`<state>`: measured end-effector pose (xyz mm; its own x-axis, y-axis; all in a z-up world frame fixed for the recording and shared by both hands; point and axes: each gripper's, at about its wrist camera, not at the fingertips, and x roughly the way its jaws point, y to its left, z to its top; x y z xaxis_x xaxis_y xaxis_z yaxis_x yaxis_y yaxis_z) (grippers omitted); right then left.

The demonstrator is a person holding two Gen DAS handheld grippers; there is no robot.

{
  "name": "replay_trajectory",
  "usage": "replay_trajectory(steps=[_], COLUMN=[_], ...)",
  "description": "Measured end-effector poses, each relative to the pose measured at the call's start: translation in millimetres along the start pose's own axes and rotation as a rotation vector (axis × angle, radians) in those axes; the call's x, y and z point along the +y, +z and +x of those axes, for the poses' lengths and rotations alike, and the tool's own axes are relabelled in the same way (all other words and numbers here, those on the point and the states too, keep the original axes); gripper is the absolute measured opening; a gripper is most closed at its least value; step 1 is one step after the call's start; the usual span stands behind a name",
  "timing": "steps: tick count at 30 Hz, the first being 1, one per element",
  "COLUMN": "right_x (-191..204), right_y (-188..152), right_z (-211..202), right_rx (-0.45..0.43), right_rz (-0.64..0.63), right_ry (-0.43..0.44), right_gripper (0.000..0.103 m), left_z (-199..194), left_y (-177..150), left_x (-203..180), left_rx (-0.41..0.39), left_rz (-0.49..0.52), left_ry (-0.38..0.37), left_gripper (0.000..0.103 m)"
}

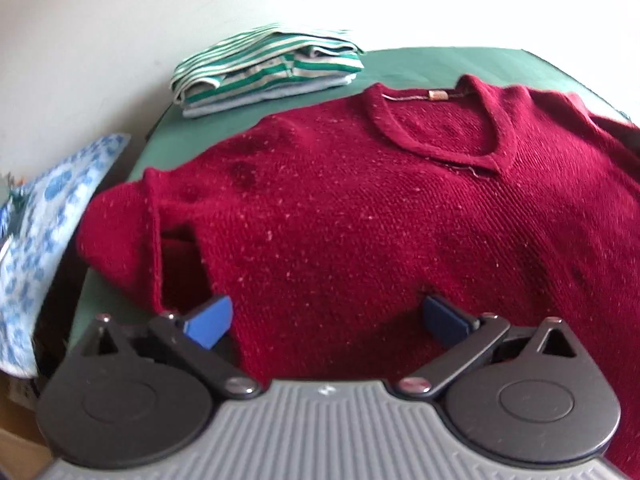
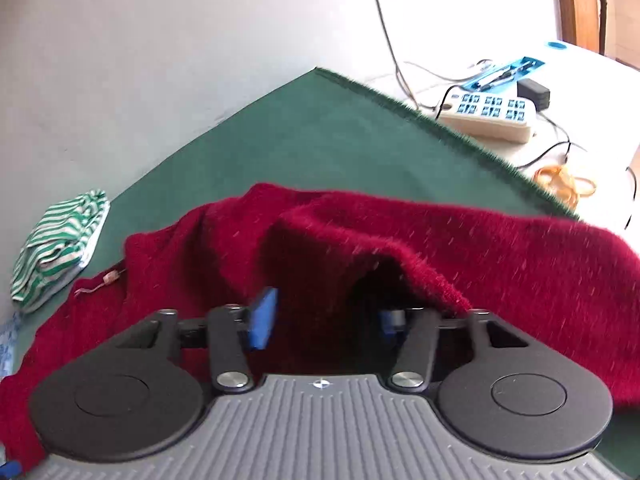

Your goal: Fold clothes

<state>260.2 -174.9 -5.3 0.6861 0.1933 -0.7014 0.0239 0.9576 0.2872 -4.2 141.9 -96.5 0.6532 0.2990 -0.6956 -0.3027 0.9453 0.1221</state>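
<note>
Left gripper (image 1: 326,322) fingers spread wide, hovering over the red sweater (image 1: 360,216), gripping nothing. Right gripper (image 2: 324,320) fingers apart around a lifted sweater fold; grip unclear. Sweater lies on the green surface (image 2: 320,132); striped folded clothes (image 1: 264,66) beyond.

Sweater (image 1: 360,220) lies on cloth (image 2: 320,140); folded stack (image 1: 268,68) behind-left.

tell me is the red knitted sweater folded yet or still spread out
Mostly spread: the dark red knitted sweater lies open, neckline up, on the green cloth. Only its sleeve is lifted over the body.
</note>
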Motion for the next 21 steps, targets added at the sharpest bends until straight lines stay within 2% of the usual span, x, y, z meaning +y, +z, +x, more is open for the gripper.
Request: replay_trajectory(steps=[1,3,6,8,10,12,13,15,18,19,20,21], right_x=[-6.2,-20.3,-30.9,-28.7,-26.8,-30.8,-33.8,-32.3,13.7,33.3,46.9,58.9], right_y=[5.1,14.2,20.8,21.0,22.9,21.8,19.5,8.4,-2.8,-6.6,-9.0,-11.0], right_z=[2.8,6.3,10.7,10.3,7.3,-4.2,-11.8,-33.3,-39.9,-35.0,-23.8,-11.0], right_rx=[-0.001,-0.009,-0.020,-0.008,0.030,0.059,0.066,0.046,0.129,0.169,0.205,0.240], right_rz=[0.008,0.043,0.053,0.020,-0.011,0.037,0.092,0.176,0.033,-0.022,-0.047,-0.064], right_ry=[-0.017,-0.036,-0.037,0.000,0.032,0.017,0.024,0.136,0.326,0.393,0.432,0.463], right_gripper=[0.003,0.003,0.004,0.022,0.034,0.035,0.039,0.040,0.044,0.053,0.056,0.055], left_z=[-0.3,-1.3,-1.5,-0.2,1.0,1.2,1.0,0.4,-0.1,0.1,0.0,0.0], left_y=[-2.9,-8.6,-9.0,-8.5,-8.1,-8.1,-8.2,-8.7,-8.5,-8.3,-8.3,-8.3], left_x=[1.2,3.0,1.5,2.3,3.7,3.6,3.2,2.3,2.6,2.7,2.6,2.4], left_rx=[-0.015,-0.043,-0.046,-0.046,-0.044,-0.046,-0.047,-0.048,-0.046,-0.046,-0.045,-0.045], left_rz=[-0.022,-0.064,-0.072,-0.077,-0.084,-0.086,-0.086,-0.090,-0.097,-0.097,-0.098,-0.099], left_ry=[0.001,0.006,0.018,0.017,0.013,0.016,0.020,0.024,0.024,0.023,0.024,0.024], left_gripper=[0.102,0.102,0.102,0.102,0.102,0.102,0.102,0.102,0.102,0.102,0.102,0.102])
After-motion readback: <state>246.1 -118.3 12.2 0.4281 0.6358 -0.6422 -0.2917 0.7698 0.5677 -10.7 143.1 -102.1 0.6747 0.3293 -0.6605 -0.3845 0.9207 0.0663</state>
